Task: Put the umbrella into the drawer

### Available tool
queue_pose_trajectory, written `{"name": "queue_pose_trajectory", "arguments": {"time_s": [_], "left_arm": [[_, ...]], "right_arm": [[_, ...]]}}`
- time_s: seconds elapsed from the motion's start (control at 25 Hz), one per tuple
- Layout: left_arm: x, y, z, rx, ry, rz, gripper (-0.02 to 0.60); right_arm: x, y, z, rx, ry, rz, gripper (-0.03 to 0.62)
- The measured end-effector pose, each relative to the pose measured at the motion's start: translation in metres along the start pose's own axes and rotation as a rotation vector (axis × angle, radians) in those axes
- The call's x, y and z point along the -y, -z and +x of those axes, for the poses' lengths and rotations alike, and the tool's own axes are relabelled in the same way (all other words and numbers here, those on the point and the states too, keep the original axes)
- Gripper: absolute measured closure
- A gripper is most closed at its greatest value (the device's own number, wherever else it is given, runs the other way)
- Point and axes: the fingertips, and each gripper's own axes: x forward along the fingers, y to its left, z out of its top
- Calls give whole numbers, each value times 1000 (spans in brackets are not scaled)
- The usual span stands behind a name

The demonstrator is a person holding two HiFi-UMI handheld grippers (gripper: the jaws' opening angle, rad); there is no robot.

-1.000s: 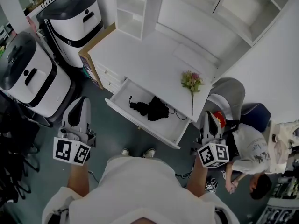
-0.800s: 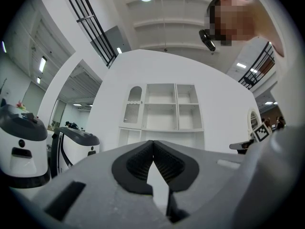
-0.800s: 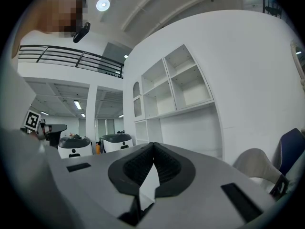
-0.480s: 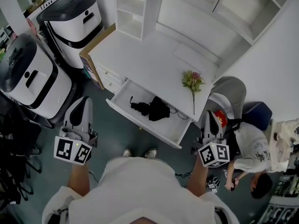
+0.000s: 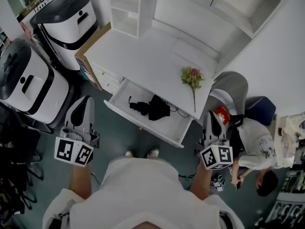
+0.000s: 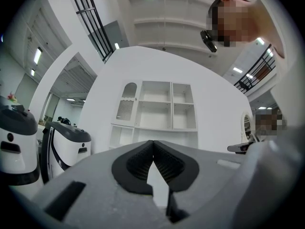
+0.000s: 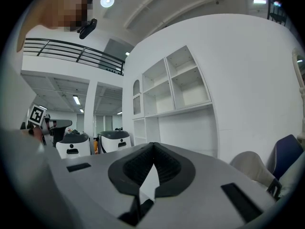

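Umbrella: black folded umbrella (image 5: 151,108), lying inside the open white drawer (image 5: 143,126), about midway along it, a thin loop at its left end.
Drawer: pulled out toward the near side from under the white counter (image 5: 138,56).
Left gripper (image 6: 153,142): closed, ribbed pads pressed together with nothing between them; held to the near left of the drawer, well apart from the umbrella.
Right gripper (image 7: 153,144): closed on nothing, pads meeting at the tips; held near the drawer's near right corner, apart from the umbrella.
Umbrella against grippers: farther out than both, between them from left to right, touched by neither.
Counter top: sprig of pink artificial flowers (image 5: 192,78) near the right edge, just beyond the drawer.
Far left: two rounded white machines with black tops (image 5: 28,82).
Right: grey chair (image 5: 231,90); person in a white top (image 5: 257,149) bent over nearby.
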Motion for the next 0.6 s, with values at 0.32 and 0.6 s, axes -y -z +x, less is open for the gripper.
{"name": "queue_pose_trajectory", "arguments": {"time_s": [0.32,0.6], "left_arm": [[12,13,9,-28,27,-20,569],[23,31,16,-42,19,-35,569]], "right_arm": [[7,12,-7,-23,4,46,594],[15,26,-3,-71,-20,35,594]]}}
